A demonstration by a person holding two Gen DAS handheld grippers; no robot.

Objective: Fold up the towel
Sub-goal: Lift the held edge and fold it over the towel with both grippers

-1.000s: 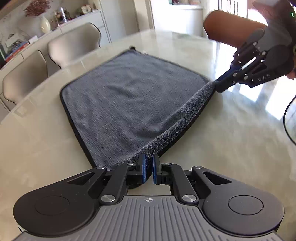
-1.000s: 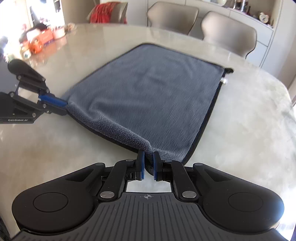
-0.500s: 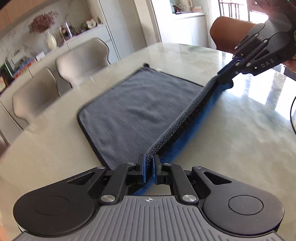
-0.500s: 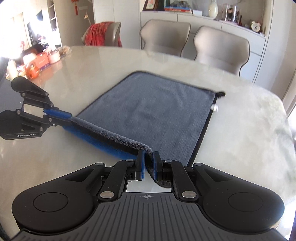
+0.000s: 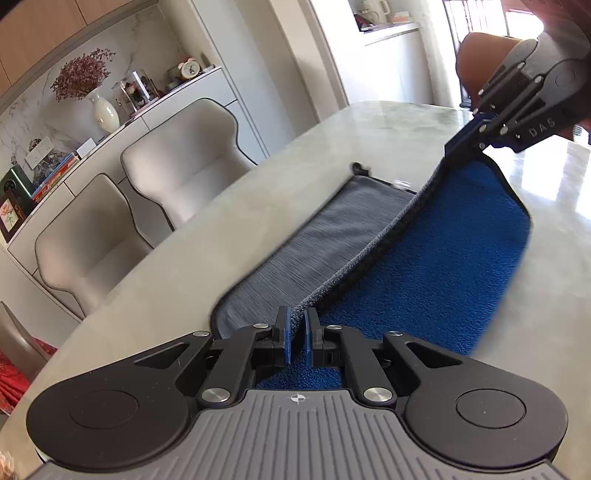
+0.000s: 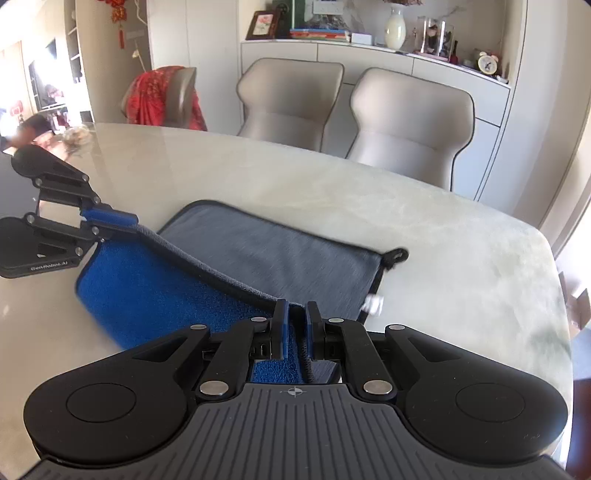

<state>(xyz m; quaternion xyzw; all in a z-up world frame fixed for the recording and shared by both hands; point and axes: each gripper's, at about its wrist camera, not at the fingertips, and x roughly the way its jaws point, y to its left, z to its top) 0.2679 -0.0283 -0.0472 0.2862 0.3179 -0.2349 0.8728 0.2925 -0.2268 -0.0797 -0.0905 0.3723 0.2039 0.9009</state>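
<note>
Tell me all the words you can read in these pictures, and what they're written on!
"DAS": on the right gripper, black body.
"GenRobot.AI", blurry, likely: on the left gripper, black body.
Book spines and the clock face on the sideboard: too small to read.

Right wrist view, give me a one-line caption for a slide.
Both grippers, right and left, lift the gray towel's near edge, exposing its blue underside.
</note>
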